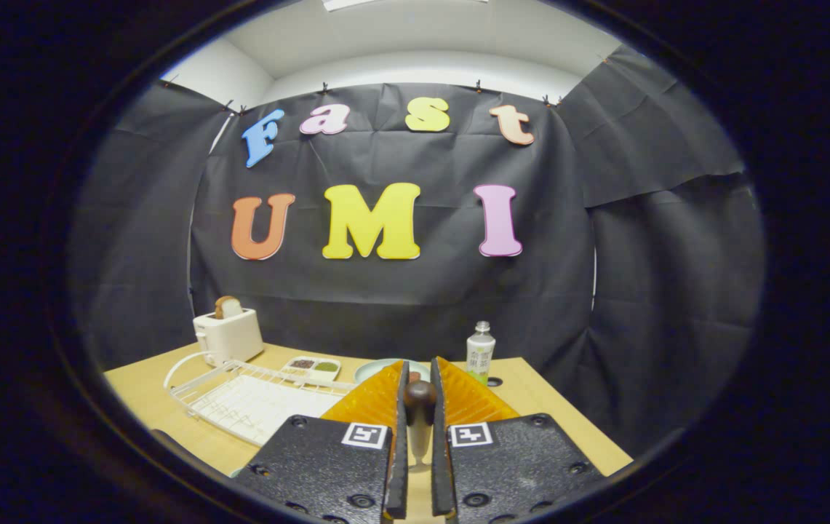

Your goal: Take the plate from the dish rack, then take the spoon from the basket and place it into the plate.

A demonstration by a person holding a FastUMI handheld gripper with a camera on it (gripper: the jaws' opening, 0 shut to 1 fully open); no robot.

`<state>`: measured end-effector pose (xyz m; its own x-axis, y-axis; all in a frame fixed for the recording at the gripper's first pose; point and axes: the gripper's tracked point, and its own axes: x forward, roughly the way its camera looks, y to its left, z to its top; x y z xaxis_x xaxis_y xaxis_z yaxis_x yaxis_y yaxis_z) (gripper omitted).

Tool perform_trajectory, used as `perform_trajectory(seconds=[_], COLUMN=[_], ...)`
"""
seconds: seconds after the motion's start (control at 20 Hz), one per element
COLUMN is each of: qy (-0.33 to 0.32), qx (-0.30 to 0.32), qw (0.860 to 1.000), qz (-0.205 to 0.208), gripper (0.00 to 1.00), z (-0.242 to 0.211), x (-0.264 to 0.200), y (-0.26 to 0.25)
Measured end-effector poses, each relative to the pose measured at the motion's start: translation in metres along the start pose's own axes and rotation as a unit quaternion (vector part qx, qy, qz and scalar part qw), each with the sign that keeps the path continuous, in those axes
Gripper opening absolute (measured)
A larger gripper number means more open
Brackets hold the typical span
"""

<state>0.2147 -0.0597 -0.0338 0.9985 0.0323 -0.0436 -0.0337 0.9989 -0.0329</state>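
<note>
Cloth-walled demo booth, toaster (229, 333), dish rack (240, 397)

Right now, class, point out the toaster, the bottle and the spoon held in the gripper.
toaster (231, 336): gripper view, front wall of its body.
bottle (480, 356): gripper view, middle of its label.
spoon (420, 397): gripper view, dark rounded handle end between the gripper (419, 375) fingers.

- Your gripper (420, 378) sits level above the worktop, pointing straight ahead.
- Its two fingers stand nearly closed, with only a narrow gap left between them.
- Both fingers press on the spoon (420, 411), which stands upright in that gap, its rounded dark end up.
- The fingertips (393, 386) lean in toward each other at the front.
</note>
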Motion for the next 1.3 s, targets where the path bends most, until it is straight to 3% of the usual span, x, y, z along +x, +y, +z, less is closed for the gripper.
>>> perform_trajectory(seconds=[0.55, 1.05, 1.15, 1.3], qy=[0.077, 0.073, 0.067, 0.048], qx=[0.014, -0.008, 0.001, 0.010], qw=[0.995, 0.996, 0.997, 0.998], qz=[0.064, 0.049, 0.043, 0.028], gripper=[0.18, 0.23, 0.32, 0.65], z=[-0.105, -0.104, -0.096, -0.077], x=[-0.036, -0.035, -0.042, -0.057], y=[0.109, 0.095, 0.087, 0.073])
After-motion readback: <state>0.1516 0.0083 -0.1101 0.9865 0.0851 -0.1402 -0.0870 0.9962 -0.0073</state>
